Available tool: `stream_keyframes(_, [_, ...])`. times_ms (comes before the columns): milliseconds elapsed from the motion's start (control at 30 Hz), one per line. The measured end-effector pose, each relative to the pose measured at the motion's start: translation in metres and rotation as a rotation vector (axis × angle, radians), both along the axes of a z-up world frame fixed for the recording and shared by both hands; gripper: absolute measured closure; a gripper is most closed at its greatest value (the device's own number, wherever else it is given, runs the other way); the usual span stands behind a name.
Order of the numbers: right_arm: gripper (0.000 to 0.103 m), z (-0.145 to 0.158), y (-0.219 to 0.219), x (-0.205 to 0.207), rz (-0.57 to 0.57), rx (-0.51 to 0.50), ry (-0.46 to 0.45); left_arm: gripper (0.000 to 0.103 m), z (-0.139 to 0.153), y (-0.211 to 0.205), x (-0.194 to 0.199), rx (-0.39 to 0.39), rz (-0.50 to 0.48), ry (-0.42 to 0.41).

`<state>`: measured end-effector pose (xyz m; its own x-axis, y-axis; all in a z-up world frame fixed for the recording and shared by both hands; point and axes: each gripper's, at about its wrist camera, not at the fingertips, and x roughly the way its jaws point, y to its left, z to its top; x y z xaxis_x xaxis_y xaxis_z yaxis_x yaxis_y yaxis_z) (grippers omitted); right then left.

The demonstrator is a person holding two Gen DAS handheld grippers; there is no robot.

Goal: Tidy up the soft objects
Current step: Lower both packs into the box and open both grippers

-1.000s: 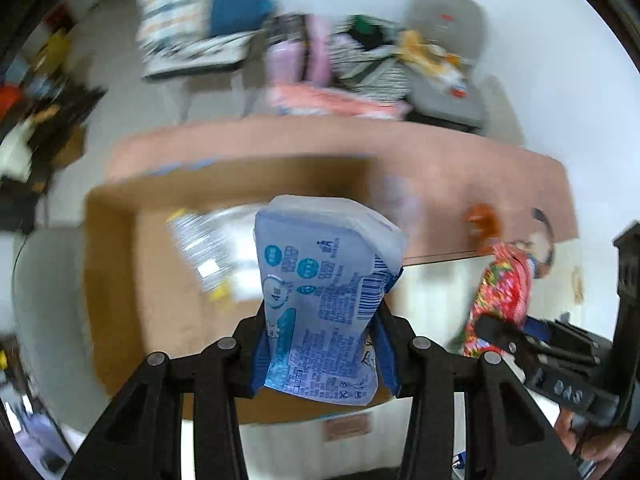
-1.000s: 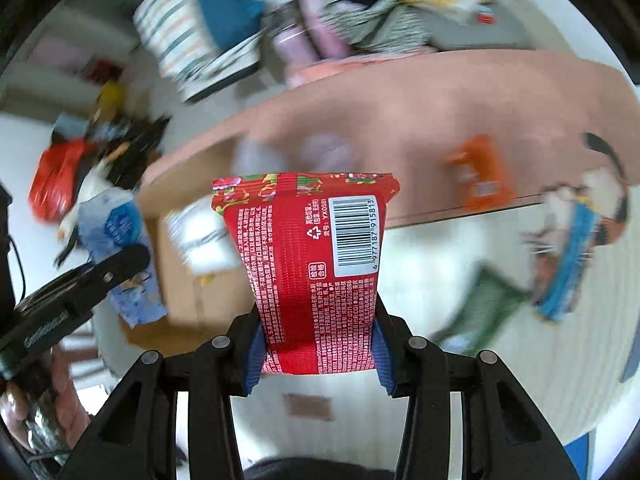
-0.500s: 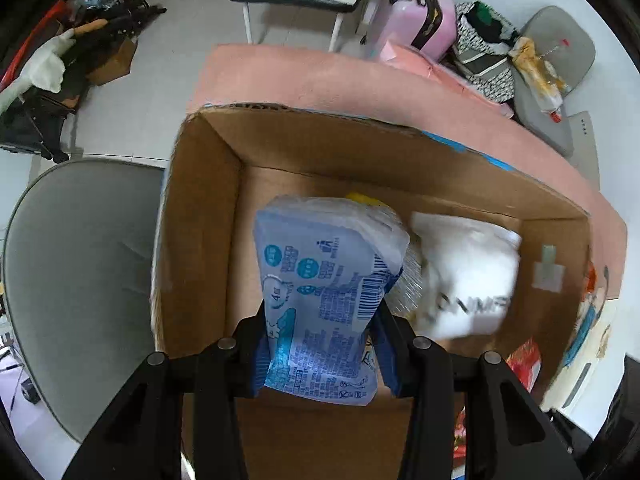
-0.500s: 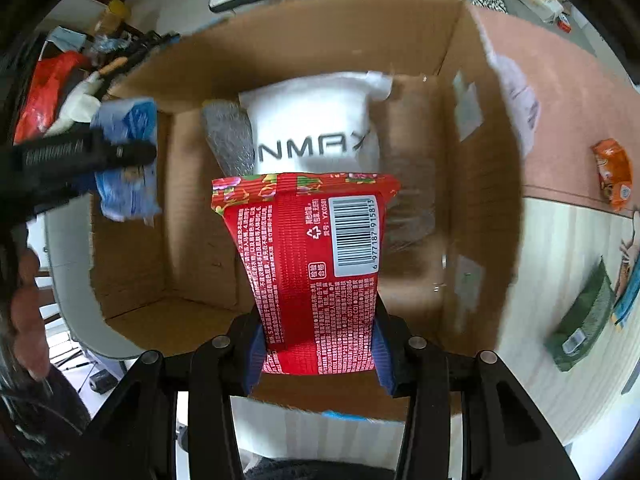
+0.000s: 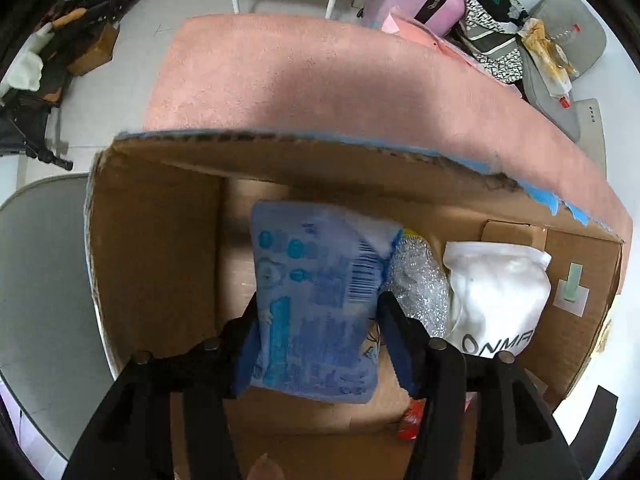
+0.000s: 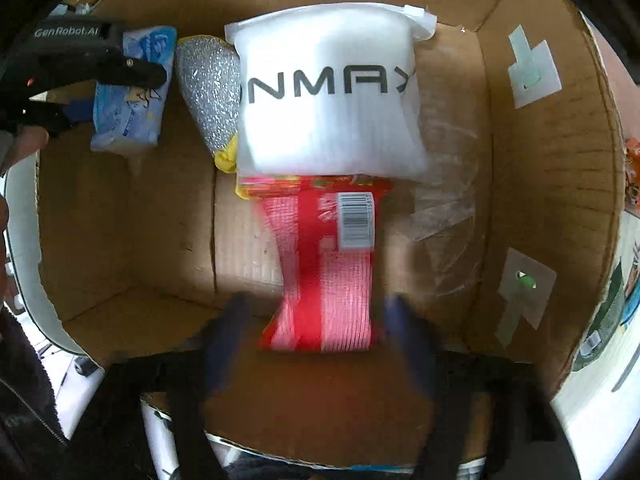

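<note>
Inside the brown cardboard box (image 6: 552,168), the left gripper (image 5: 316,320) clamps a soft blue plastic pack (image 5: 316,308); the right gripper (image 6: 320,320) (blurred) stands spread, a red plastic packet (image 6: 324,264) loose between its fingers.

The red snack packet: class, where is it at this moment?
In the right wrist view, the red snack packet lies on the cardboard box floor, its top edge against the white NMAX pouch, between the right gripper's open, blurred fingers.

Right hand-held gripper (image 6: 320,340) newly spread; red packet (image 6: 324,264) now loose on box floor (image 6: 172,240)
</note>
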<state>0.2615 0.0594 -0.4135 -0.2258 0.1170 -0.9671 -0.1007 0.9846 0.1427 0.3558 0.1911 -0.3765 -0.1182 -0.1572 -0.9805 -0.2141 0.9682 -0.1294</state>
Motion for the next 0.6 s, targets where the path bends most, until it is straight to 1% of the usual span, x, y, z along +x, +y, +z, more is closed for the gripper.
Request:
stream_keyframes(67, [0.010,0.002,0.000,0.001,-0.007,-0.006,-0.006,0.048,0.005,0.001,-0.001,0.011,-0.006,-0.013])
stream_keyframes(133, [0.010,0.006,-0.002,0.002,-0.011,-0.007,-0.014,0.042,0.013,0.000,-0.004,0.018,-0.010,-0.029])
stream_keyframes(167, [0.010,0.008,-0.003,0.002,-0.015,-0.011,-0.017,0.037,0.016,0.002,-0.006,0.025,-0.015,-0.036])
stream_keyframes(233, [0.010,0.016,-0.006,0.003,-0.022,-0.020,-0.032,0.033,0.025,0.001,-0.012,0.029,-0.024,-0.057])
stream_keyframes(267, [0.007,0.021,-0.007,0.002,-0.023,-0.023,-0.038,0.029,0.030,0.003,-0.017,0.028,-0.024,-0.066])
stream_keyframes(300, [0.000,0.025,-0.008,0.002,-0.028,-0.025,-0.048,0.017,0.032,0.003,-0.019,0.030,-0.025,-0.074])
stream_keyframes(333, [0.000,0.031,-0.010,0.002,-0.033,-0.028,-0.060,0.007,0.037,0.005,-0.025,0.032,-0.026,-0.084])
stream_keyframes(367, [0.000,0.041,-0.018,0.003,-0.034,-0.030,-0.071,0.005,0.043,0.005,-0.032,0.042,-0.030,-0.099])
stream_keyframes(400, [0.000,0.049,-0.017,0.003,-0.035,-0.034,-0.084,0.005,0.045,0.004,-0.034,0.047,-0.034,-0.107])
stream_keyframes(467, [0.000,0.057,-0.020,0.001,-0.028,-0.051,-0.110,0.005,0.051,0.002,-0.043,0.050,-0.034,-0.128])
stream_keyframes(533, [0.000,0.072,-0.020,-0.007,-0.023,-0.060,-0.138,0.005,0.061,0.002,-0.058,0.051,-0.024,-0.154])
stream_keyframes(600, [0.000,0.085,-0.024,-0.012,-0.030,-0.059,-0.161,0.005,0.067,-0.001,-0.065,0.057,-0.023,-0.176])
